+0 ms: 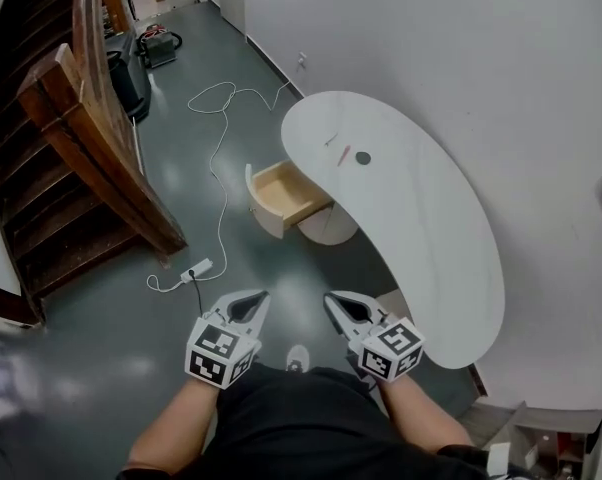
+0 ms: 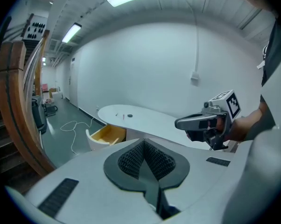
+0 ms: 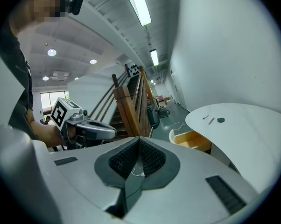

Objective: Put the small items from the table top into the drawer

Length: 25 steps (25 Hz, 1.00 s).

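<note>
Not begun: drawer [image 1: 281,190] open, apparently empty.
The small items [image 1: 363,157] sit far along the worktop [image 1: 431,228]; left gripper [image 1: 253,301] and right gripper [image 1: 337,305] jaws closed, empty.

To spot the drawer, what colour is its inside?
Pale yellowish wood; drawer shows best in head view.

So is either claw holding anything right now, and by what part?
Nothing held. The left claw and right claw are both shut with nothing between them; the small items lie untouched on the table top.
</note>
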Each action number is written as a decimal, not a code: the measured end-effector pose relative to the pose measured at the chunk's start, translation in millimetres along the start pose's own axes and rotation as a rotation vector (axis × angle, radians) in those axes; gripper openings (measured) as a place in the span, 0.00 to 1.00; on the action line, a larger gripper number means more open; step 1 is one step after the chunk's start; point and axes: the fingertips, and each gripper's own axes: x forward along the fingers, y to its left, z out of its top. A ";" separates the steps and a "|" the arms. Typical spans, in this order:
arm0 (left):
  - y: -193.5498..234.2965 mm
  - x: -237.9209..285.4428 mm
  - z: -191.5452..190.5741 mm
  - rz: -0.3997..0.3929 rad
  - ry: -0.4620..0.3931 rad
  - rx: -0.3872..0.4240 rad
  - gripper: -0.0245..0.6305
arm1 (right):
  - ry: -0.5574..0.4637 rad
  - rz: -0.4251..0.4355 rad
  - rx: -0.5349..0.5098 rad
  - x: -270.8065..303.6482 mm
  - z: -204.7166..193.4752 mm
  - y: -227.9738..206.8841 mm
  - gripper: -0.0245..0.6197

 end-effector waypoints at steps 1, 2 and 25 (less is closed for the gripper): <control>2.3 6.4 2.3 0.007 0.003 -0.004 0.06 | 0.001 0.004 0.002 1.9 0.7 -7.8 0.05; 4.4 12.2 4.6 0.013 0.005 -0.008 0.06 | 0.002 0.007 0.005 3.7 1.1 -15.2 0.05; 92.3 117.4 51.7 -0.058 0.037 0.010 0.06 | 0.051 -0.042 0.044 86.2 26.1 -116.2 0.05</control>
